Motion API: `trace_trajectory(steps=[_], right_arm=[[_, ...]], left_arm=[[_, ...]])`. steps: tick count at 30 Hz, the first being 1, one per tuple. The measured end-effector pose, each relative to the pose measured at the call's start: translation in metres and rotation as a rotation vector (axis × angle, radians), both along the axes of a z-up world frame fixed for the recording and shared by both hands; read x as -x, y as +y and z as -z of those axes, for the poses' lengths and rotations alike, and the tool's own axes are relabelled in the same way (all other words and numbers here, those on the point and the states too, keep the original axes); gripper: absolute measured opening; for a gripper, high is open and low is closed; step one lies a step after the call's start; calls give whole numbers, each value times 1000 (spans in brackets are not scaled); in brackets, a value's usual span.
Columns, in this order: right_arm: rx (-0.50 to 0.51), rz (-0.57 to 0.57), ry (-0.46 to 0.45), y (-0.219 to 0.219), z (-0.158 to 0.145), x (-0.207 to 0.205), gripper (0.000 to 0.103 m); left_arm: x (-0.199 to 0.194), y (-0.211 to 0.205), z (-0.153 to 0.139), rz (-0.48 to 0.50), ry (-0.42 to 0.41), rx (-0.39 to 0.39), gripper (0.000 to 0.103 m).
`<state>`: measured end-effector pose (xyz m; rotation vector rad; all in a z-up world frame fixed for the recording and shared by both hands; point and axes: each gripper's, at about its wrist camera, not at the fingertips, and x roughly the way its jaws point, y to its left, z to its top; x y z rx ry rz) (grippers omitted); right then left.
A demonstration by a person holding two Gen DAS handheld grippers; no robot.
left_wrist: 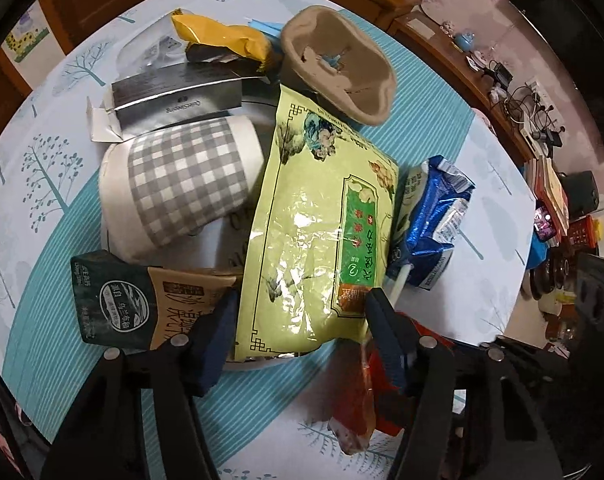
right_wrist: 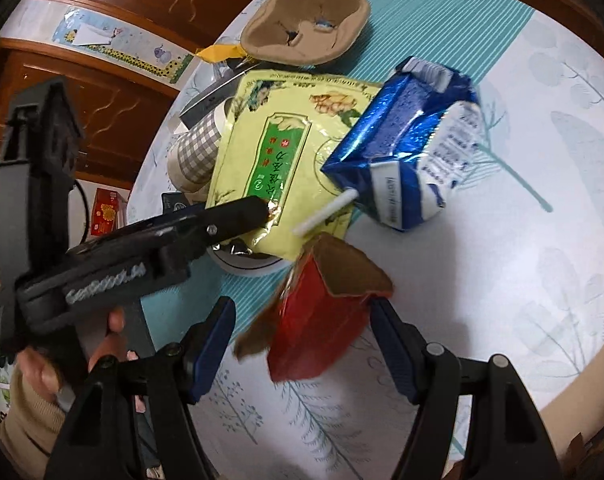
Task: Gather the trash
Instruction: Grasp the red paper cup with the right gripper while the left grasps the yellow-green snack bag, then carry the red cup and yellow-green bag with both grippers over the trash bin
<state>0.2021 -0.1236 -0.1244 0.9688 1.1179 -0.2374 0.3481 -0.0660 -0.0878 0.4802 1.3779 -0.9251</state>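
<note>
A white bowl (left_wrist: 258, 364) on the table holds a pile of trash: a large yellow-green bag (left_wrist: 317, 216), a grey checked paper cup (left_wrist: 186, 188), a silver box (left_wrist: 178, 100), a yellow wrapper (left_wrist: 222, 36), a brown pulp tray (left_wrist: 337, 64) and a dark snack bag (left_wrist: 142, 300). My left gripper (left_wrist: 302, 320) is open, its fingers on either side of the yellow-green bag's near end. A crushed blue milk carton (right_wrist: 405, 148) with a straw lies beside the bowl. My right gripper (right_wrist: 302, 320) is open around a red carton (right_wrist: 325, 312), which looks blurred.
The round table (right_wrist: 521, 260) has a tree-print cloth with a teal striped band (left_wrist: 46, 280). A wooden cabinet (left_wrist: 453, 56) with clutter stands at the far right. A person's hand (right_wrist: 38, 372) holds the left gripper's handle at the table's left edge.
</note>
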Motion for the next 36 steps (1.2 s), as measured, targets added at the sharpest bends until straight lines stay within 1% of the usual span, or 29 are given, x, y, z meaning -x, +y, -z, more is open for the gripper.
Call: trace_trajectory(steps=[2, 3, 4, 5, 6, 9, 13, 17, 18, 19, 20, 21, 23, 25, 26, 30, 33, 36], right_arm=[[15, -12, 18, 2, 4, -5, 70], [27, -18, 25, 4, 5, -7, 68], [43, -22, 31, 5, 6, -7, 62], [52, -24, 34, 6, 8, -6, 39], [49, -20, 39, 4, 10, -5, 30], [39, 16, 38, -5, 12, 4, 22], [63, 70, 41, -20, 8, 15, 17], [73, 93, 44, -29, 7, 26, 16], [72, 97, 43, -31, 7, 27, 16], [71, 97, 42, -31, 8, 27, 16], [70, 95, 40, -31, 8, 27, 15], [71, 93, 40, -32, 8, 26, 15], [72, 87, 39, -31, 7, 27, 15], [72, 76, 32, -31, 5, 29, 14], [73, 69, 29, -28, 4, 29, 14], [47, 40, 5, -26, 2, 21, 14], [26, 8, -26, -20, -4, 21, 14], [31, -27, -46, -16, -12, 29, 14]], left_arm=[[2, 0, 0, 3, 0, -2, 62], [2, 0, 0, 5, 3, -2, 62], [2, -1, 0, 7, 8, -2, 62], [4, -2, 0, 8, 11, -1, 62], [5, -4, 0, 11, 15, 2, 62], [10, -10, 1, 19, 11, -3, 62], [13, -17, 3, 19, 15, -4, 62], [14, -25, 5, 14, 25, 0, 60], [14, -27, 6, 14, 22, -2, 53], [15, -31, 8, 16, 13, -15, 35], [17, -33, 10, 18, 10, -27, 22], [17, -34, 12, 19, 18, -34, 4], [18, -34, 15, 7, 23, -37, 5], [19, -31, 12, -6, 22, -20, 2], [18, -27, 9, -22, 37, -3, 1], [13, -11, -10, -77, 65, 53, 0], [10, 2, -28, -93, 52, 88, 0], [8, 11, -42, -98, 46, 99, 0]])
